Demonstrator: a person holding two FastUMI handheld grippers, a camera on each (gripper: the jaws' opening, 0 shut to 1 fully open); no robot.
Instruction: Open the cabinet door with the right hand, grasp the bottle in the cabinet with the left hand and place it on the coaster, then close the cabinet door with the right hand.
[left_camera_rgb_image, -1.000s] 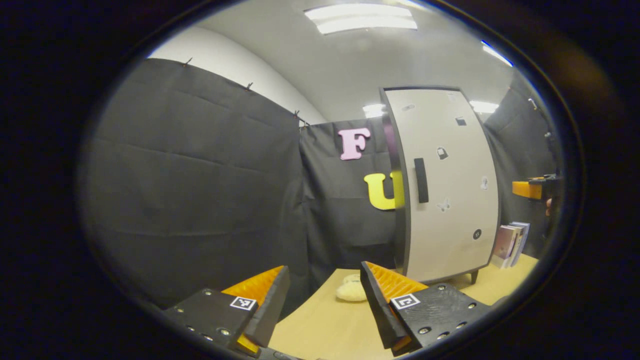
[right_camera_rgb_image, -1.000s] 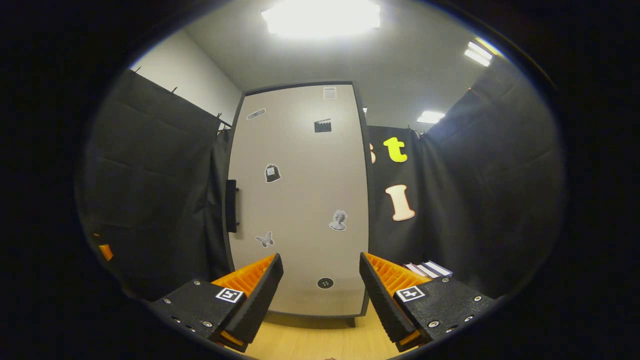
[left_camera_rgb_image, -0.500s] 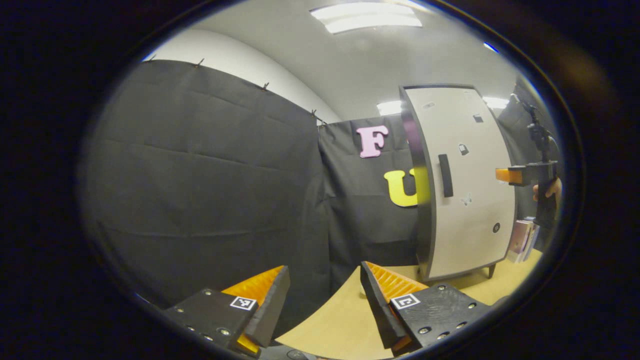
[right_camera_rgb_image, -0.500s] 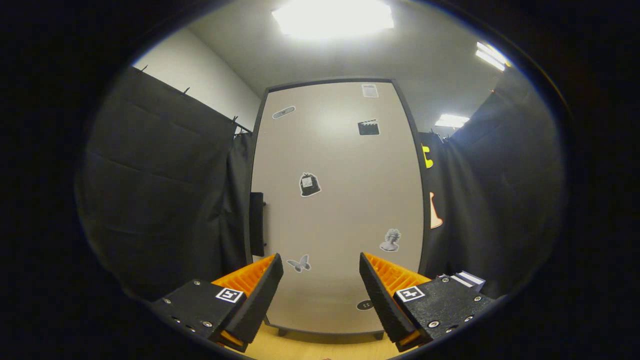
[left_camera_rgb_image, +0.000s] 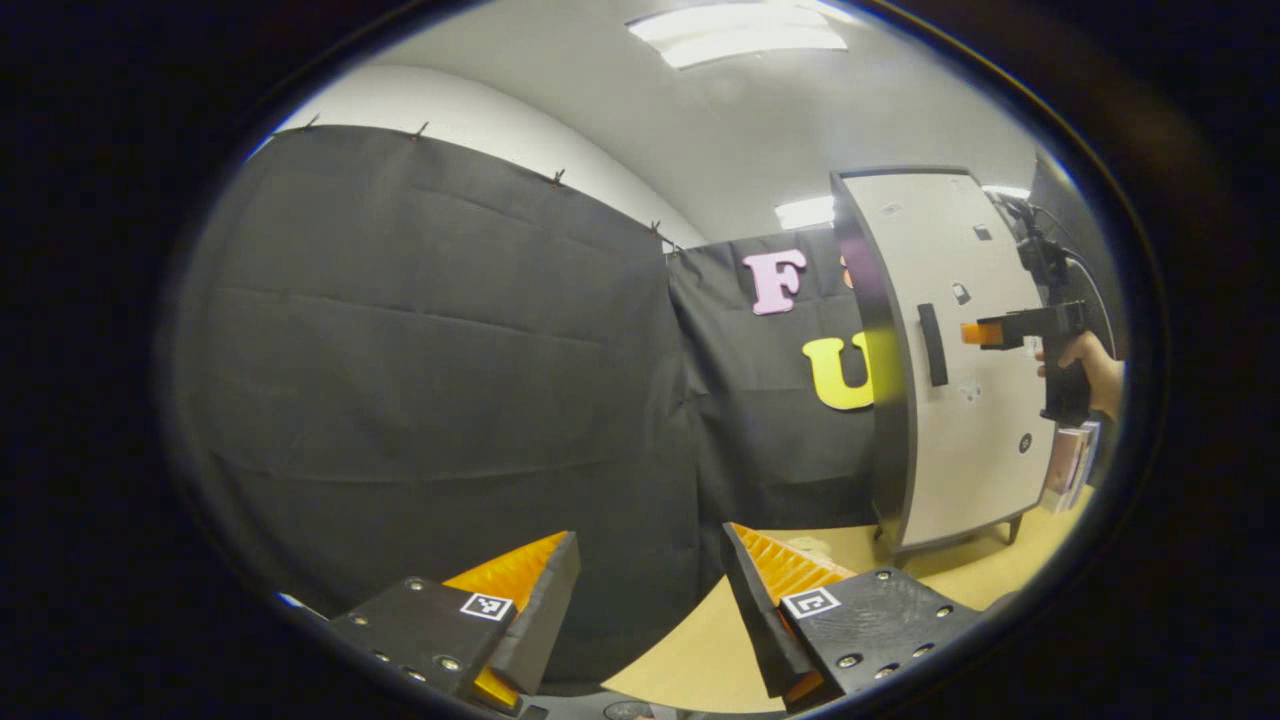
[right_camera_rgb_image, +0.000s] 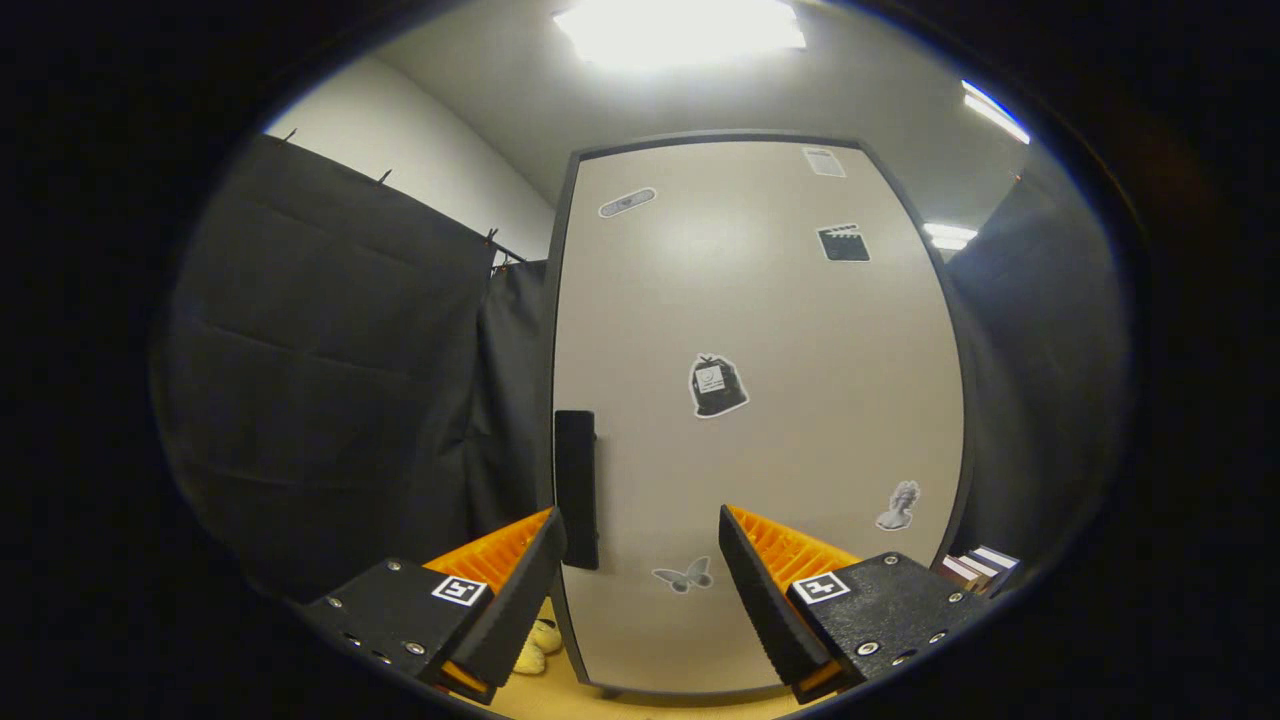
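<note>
Beige door (right_camera_rgb_image: 760, 420) of the cabinet (left_camera_rgb_image: 965, 350) was seen fully closed, so step one was not yet done. Right gripper (right_camera_rgb_image: 640, 560) was held in front of the door, jaws spread wide and gripping nothing, with the dark handle (right_camera_rgb_image: 577, 488) just above its left finger. No contact with the handle was visible. From the left gripper view, the right gripper (left_camera_rgb_image: 1010, 330) and the hand (left_camera_rgb_image: 1090, 360) holding it were seen just beside the handle (left_camera_rgb_image: 932, 344), near but apart.

Left gripper (left_camera_rgb_image: 645, 590) was kept low over the bench (left_camera_rgb_image: 700, 660), well apart from the cabinet, jaws released and empty.

Bottle was judged to be inside the closed cabinet, hidden behind the door. Coaster could not be identified; a pale soft object (right_camera_rgb_image: 535, 645) was seen on the bench by the cabinet's left foot, too small to tell. Books (right_camera_rgb_image: 975, 570) were stood to the cabinet's right.

Judged progress: approach phase only. Left to do: handle grasp, door open, bottle pick, place on coaster, door close.
</note>
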